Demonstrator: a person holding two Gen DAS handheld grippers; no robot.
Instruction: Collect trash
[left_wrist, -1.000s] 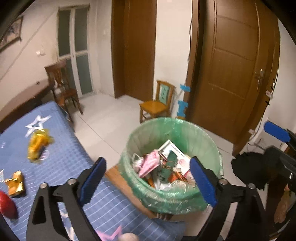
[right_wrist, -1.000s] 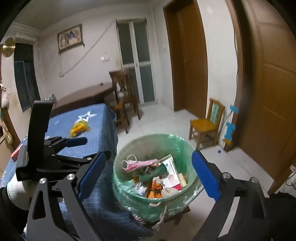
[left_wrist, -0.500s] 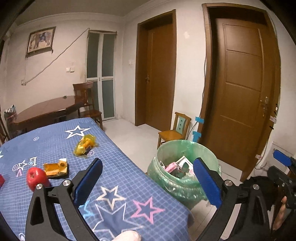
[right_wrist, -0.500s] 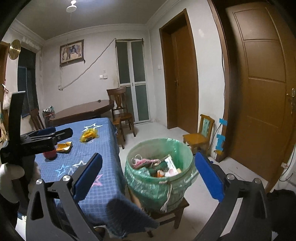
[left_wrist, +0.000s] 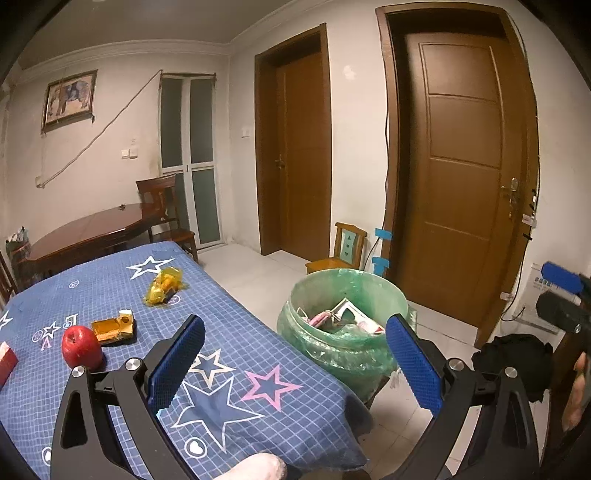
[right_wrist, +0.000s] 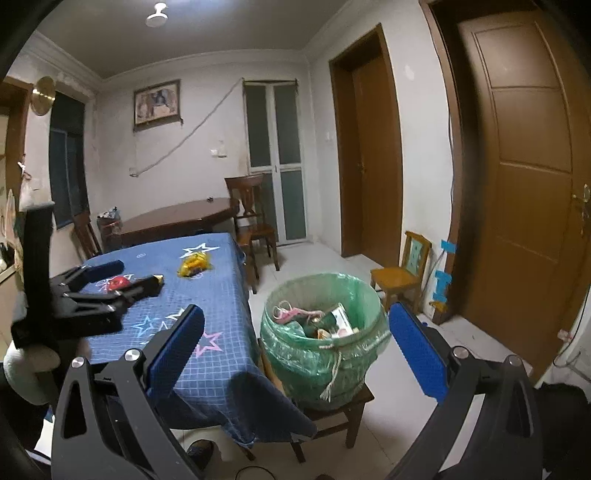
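A bin lined with a green bag (left_wrist: 347, 328) (right_wrist: 321, 347) holds mixed trash and stands on a low stool right of the blue star tablecloth (left_wrist: 229, 332) (right_wrist: 218, 295). On the cloth lie a yellow crumpled wrapper (left_wrist: 164, 286) (right_wrist: 194, 264), an orange box (left_wrist: 112, 326) and a red apple (left_wrist: 81, 347). My left gripper (left_wrist: 295, 362) is open and empty above the table's near corner; it also shows in the right wrist view (right_wrist: 107, 284). My right gripper (right_wrist: 295, 350) is open and empty, back from the bin.
A small wooden chair (left_wrist: 341, 254) (right_wrist: 402, 269) stands by the brown doors. A dark wooden table (right_wrist: 177, 218) and chair (right_wrist: 255, 225) stand behind. A red object (left_wrist: 5, 360) lies at the cloth's left edge. A black bag (left_wrist: 513, 358) lies on the floor.
Both grippers pulled back and up from over the bin. The left view swung left, bringing the table with apple and orange box into sight. Both stayed open.
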